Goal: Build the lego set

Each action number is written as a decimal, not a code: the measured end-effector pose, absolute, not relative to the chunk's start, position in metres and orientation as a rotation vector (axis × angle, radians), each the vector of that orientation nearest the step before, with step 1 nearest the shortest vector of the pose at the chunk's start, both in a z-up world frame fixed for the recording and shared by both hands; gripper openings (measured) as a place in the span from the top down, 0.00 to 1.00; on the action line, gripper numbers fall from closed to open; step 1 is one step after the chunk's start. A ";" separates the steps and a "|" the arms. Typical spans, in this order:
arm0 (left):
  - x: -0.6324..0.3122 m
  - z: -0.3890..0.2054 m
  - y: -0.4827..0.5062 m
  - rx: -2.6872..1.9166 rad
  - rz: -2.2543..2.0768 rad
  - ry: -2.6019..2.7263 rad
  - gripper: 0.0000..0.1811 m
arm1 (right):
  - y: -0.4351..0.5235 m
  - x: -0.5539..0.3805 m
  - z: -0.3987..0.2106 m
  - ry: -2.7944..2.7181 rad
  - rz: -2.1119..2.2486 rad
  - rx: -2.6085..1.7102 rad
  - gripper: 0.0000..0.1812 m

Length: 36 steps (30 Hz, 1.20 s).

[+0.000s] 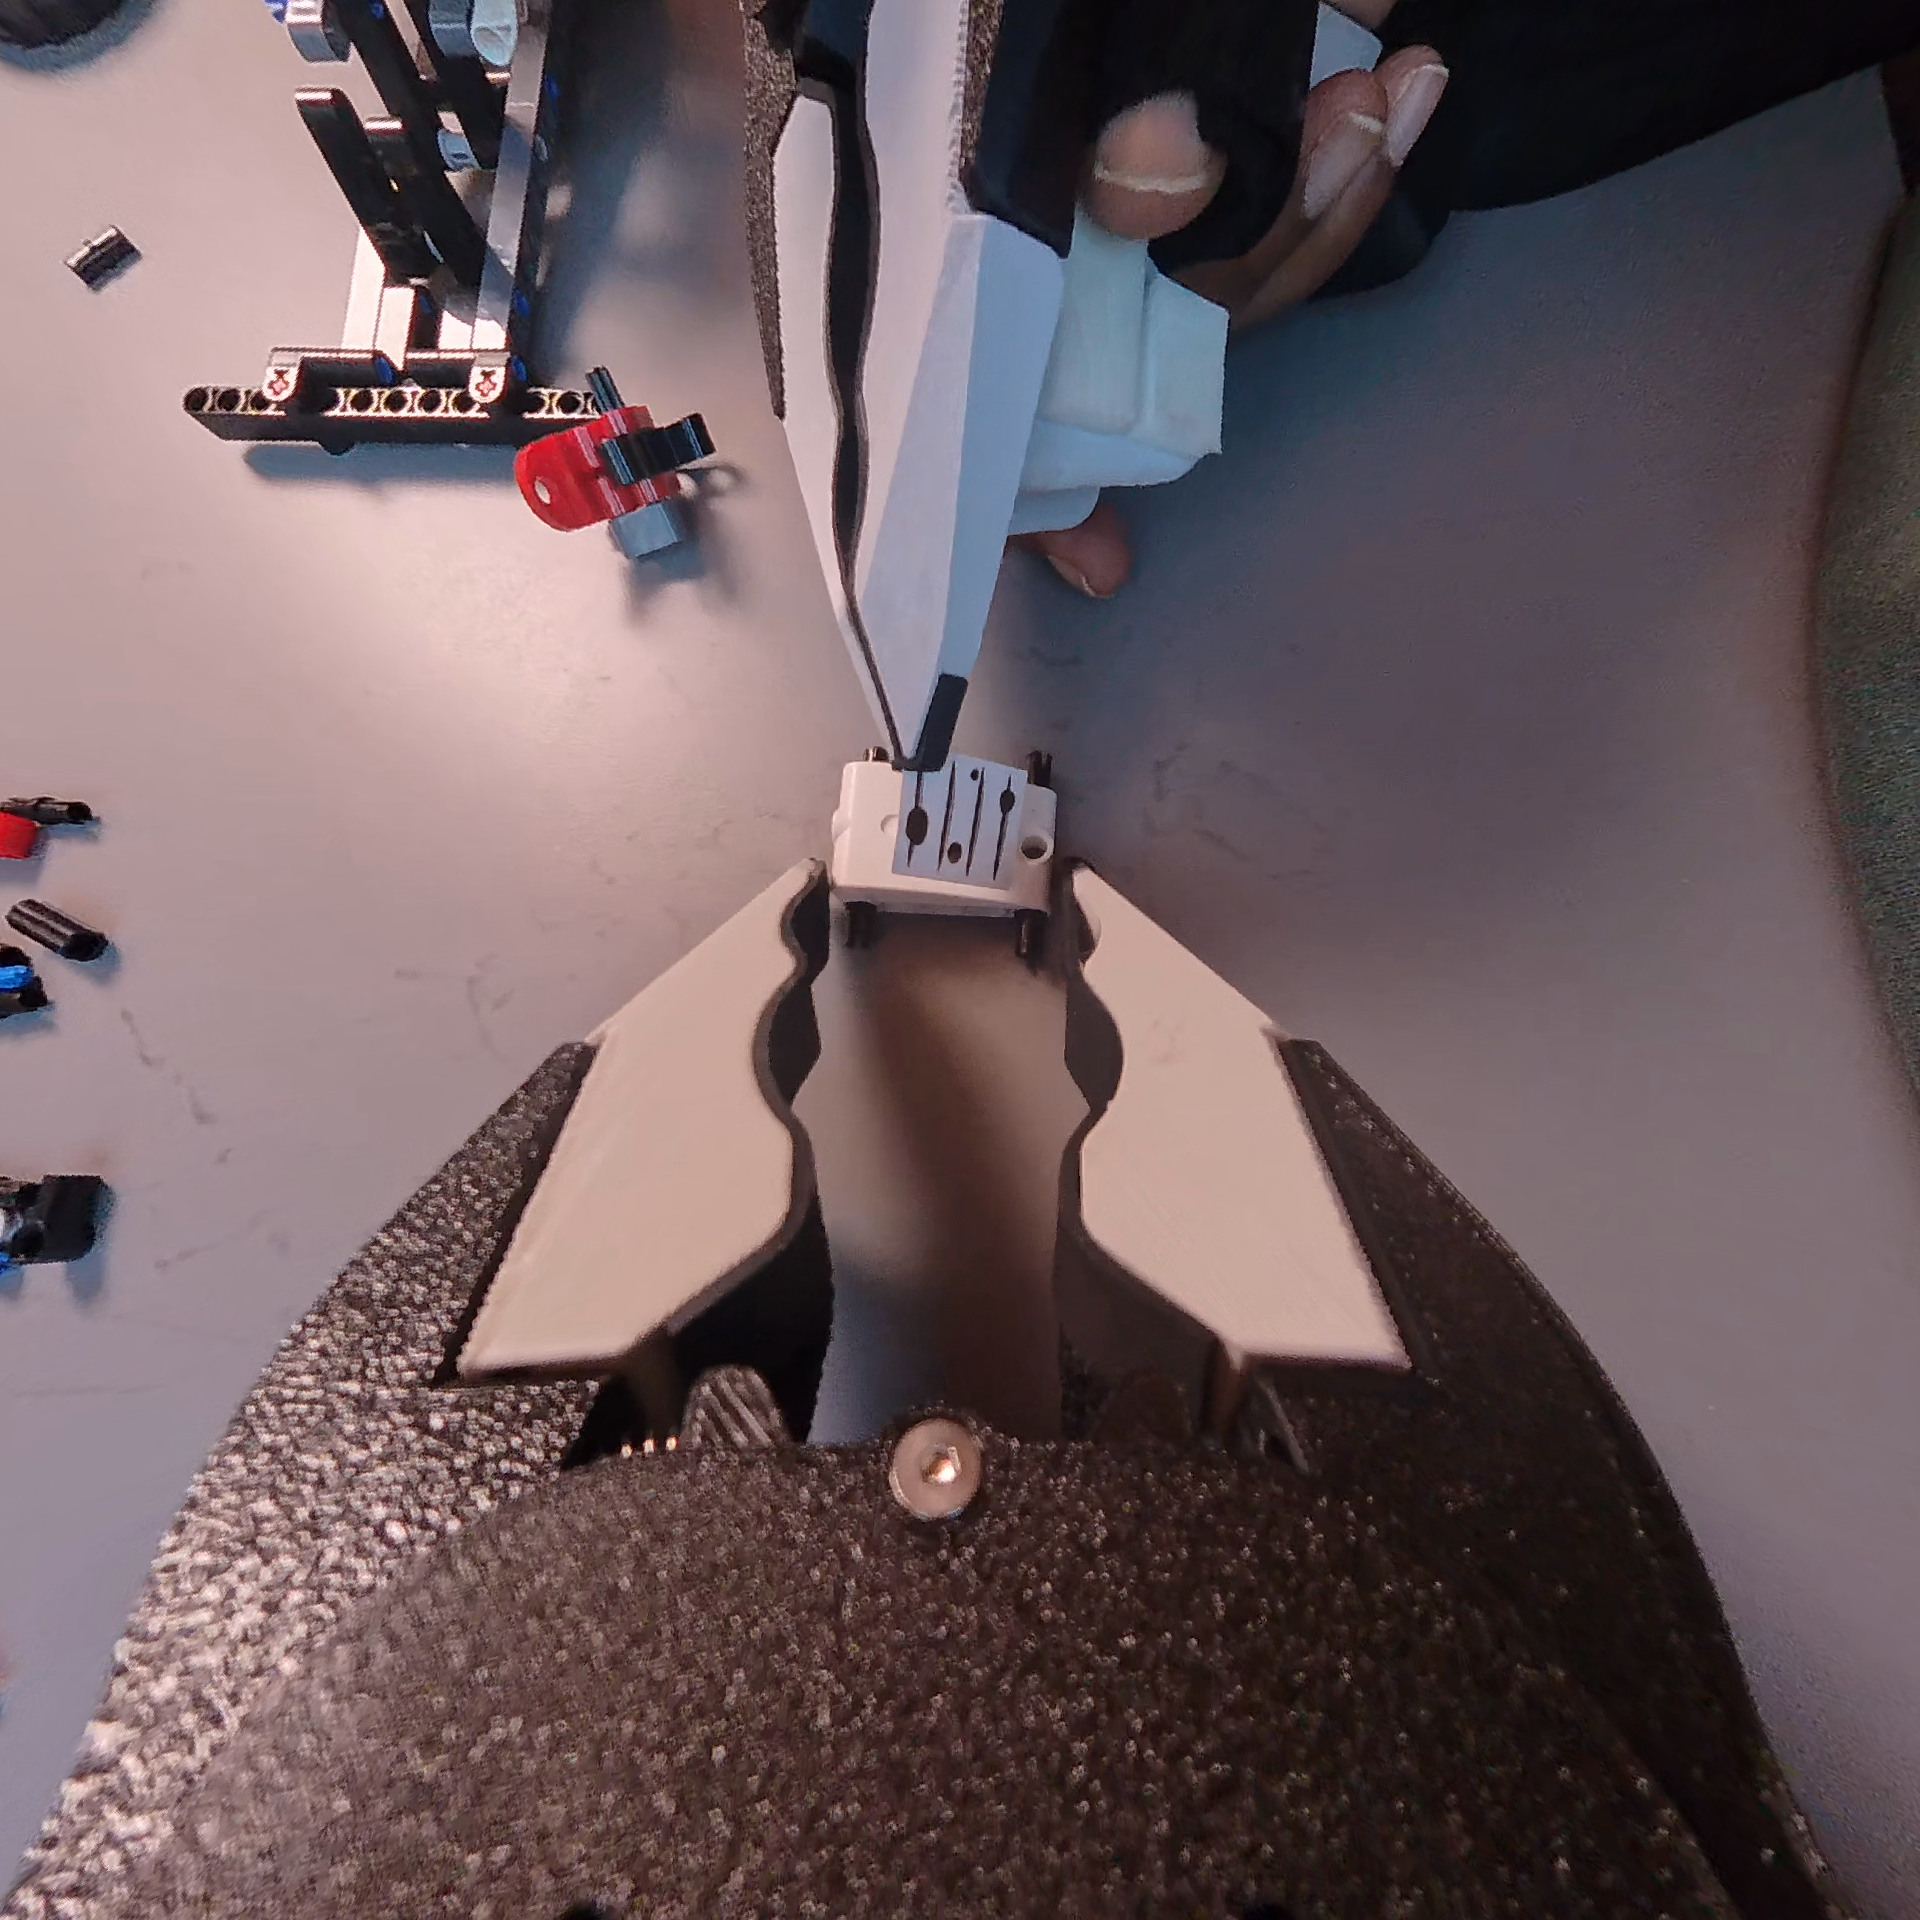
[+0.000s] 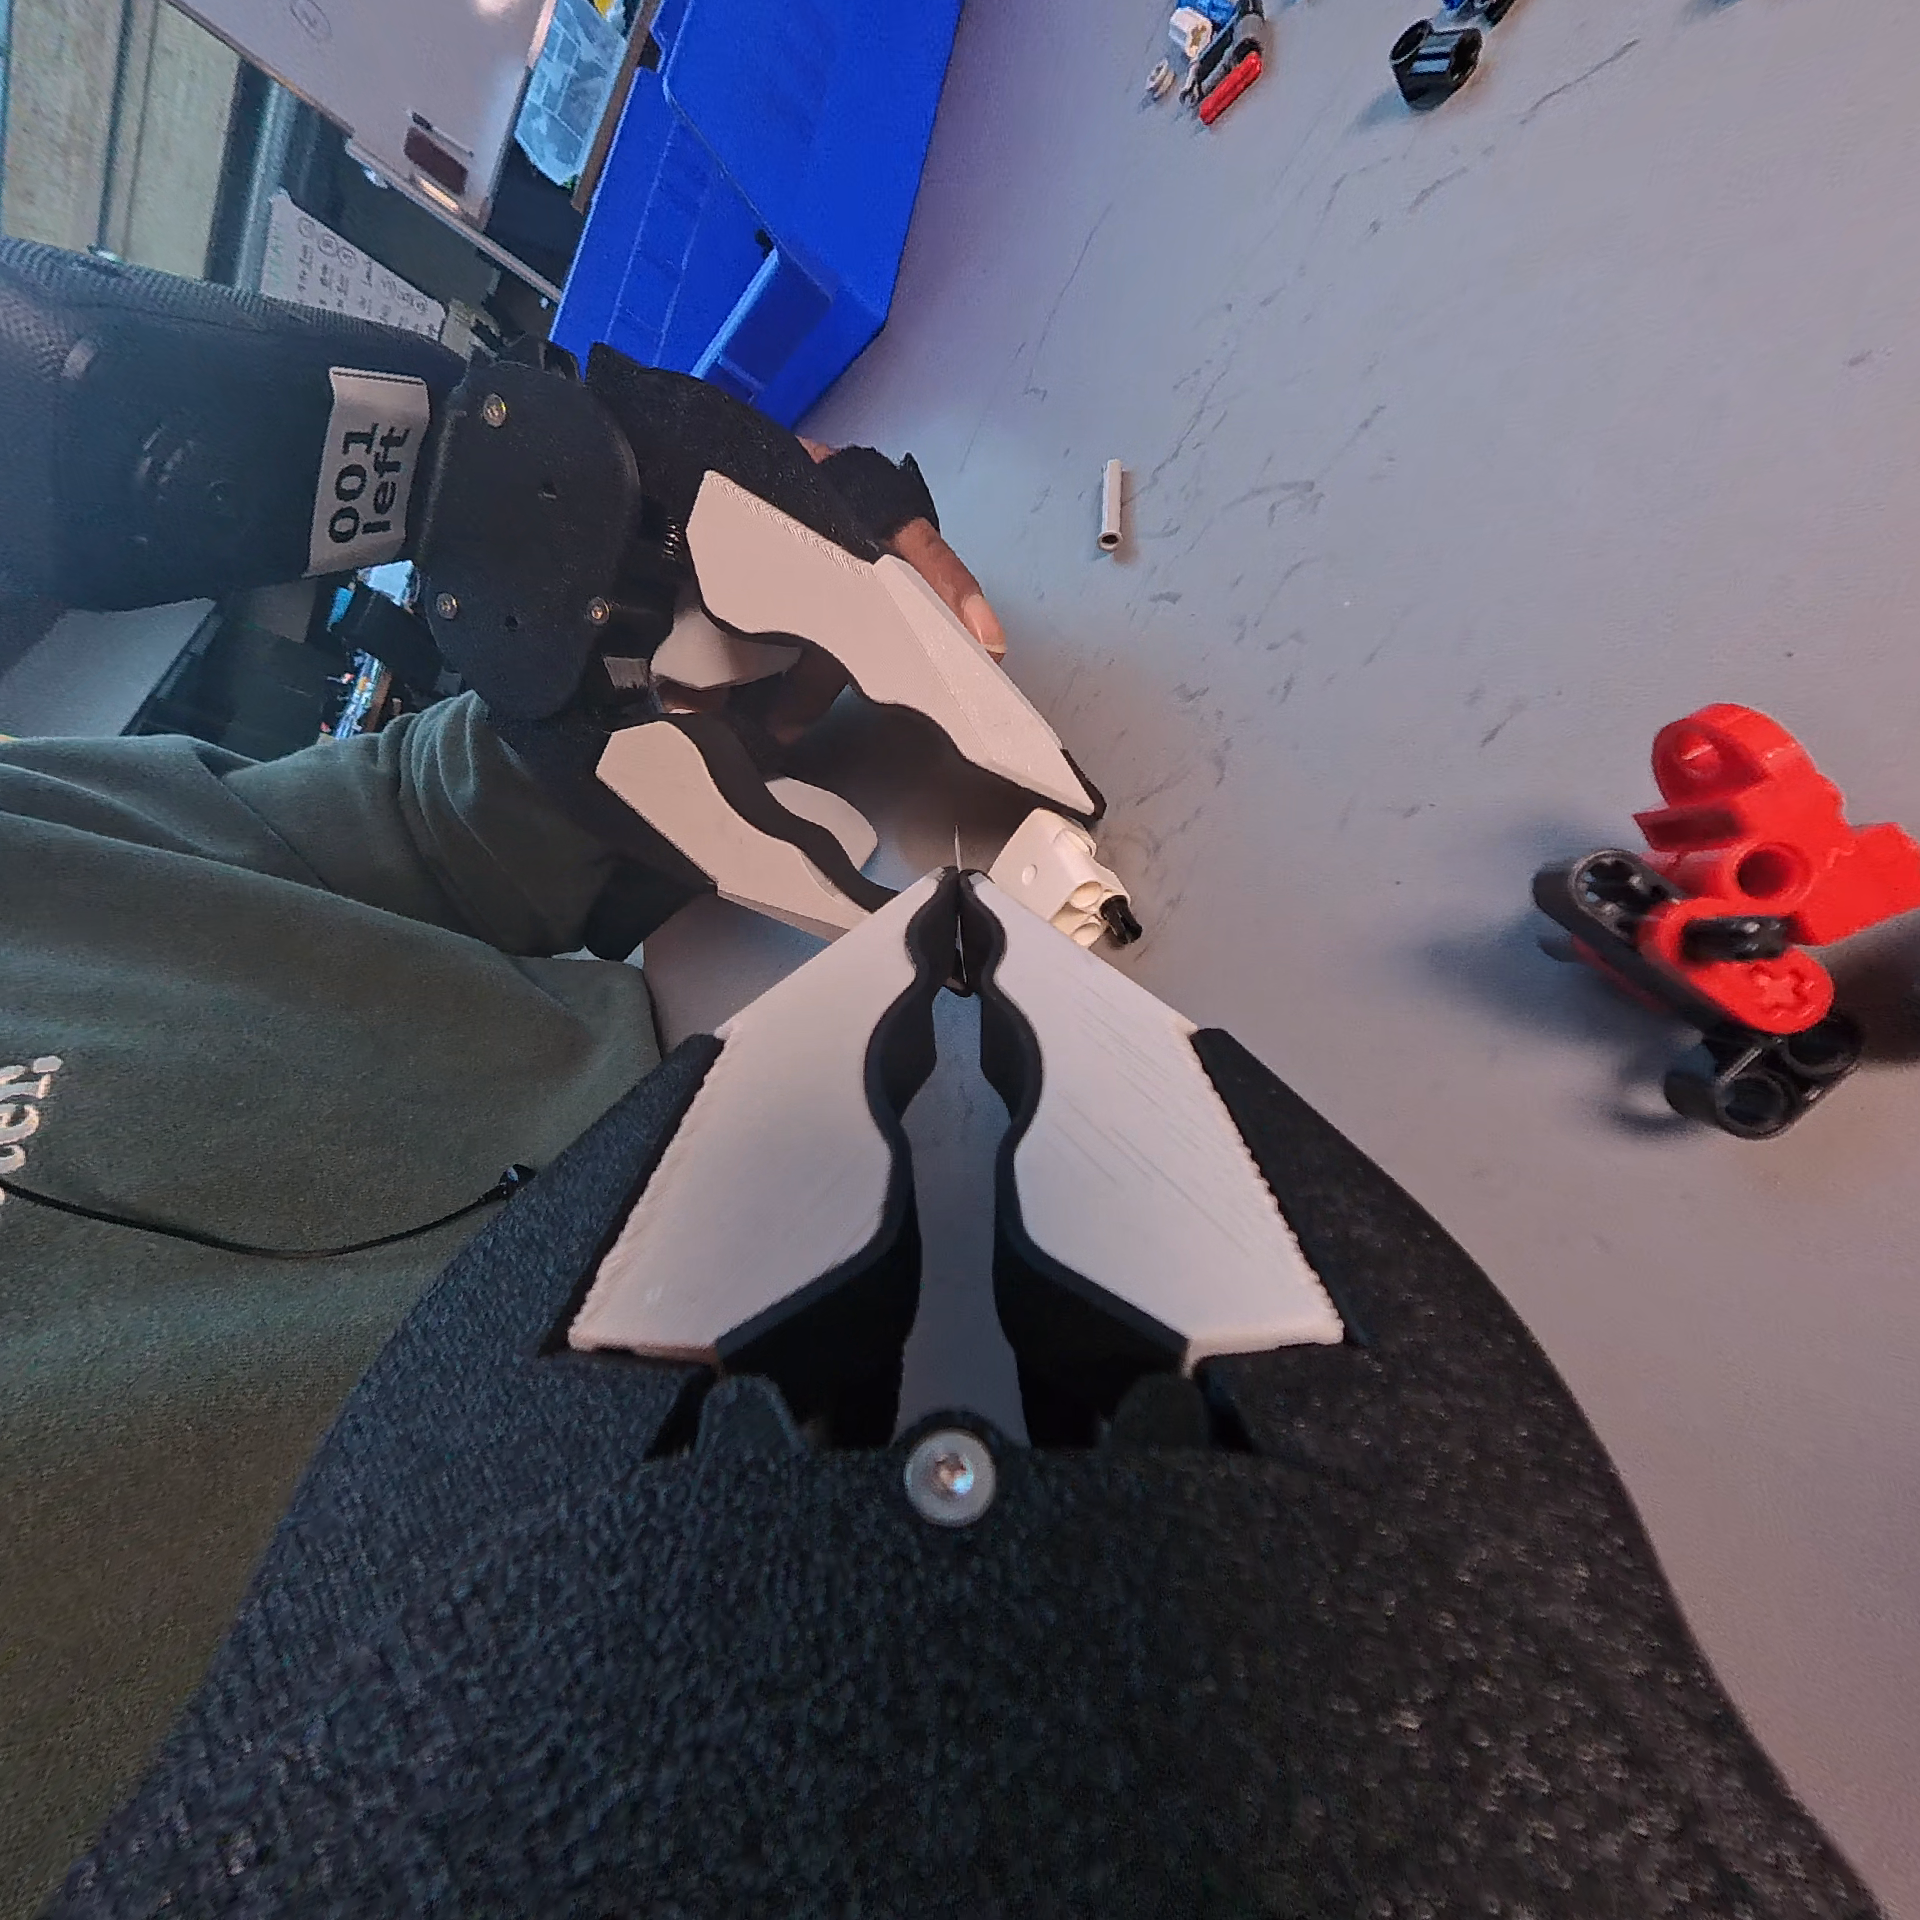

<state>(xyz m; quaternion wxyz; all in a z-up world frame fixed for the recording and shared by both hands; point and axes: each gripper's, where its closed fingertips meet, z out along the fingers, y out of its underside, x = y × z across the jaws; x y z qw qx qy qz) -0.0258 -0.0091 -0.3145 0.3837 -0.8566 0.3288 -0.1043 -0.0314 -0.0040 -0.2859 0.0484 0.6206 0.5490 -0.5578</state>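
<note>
Clamped between left gripper fingertips: one white block, four black pins. Pinched shut above: right gripper, holding one sticker.

I count two grippers: left gripper, right gripper. One white block, one red-and-black subassembly, one black beam frame. One blue bin, one small grey tube.

The left gripper clamps a white block by its sides, black pins poking from its corners. The right gripper, fingers pressed together, pinches a sticker lying on the block's top. On the grey table, a black frame and a red part sit upper left.
</note>
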 end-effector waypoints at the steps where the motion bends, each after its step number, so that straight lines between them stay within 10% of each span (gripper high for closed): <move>1: -0.026 -0.315 -0.009 -2.184 -0.267 0.838 0.76 | -0.004 -0.031 -0.286 1.669 -1.701 1.894 1.00; 36: -0.025 -0.316 -0.011 -2.211 -0.291 0.798 0.77 | -0.004 -0.031 -0.291 1.794 -1.639 1.961 1.00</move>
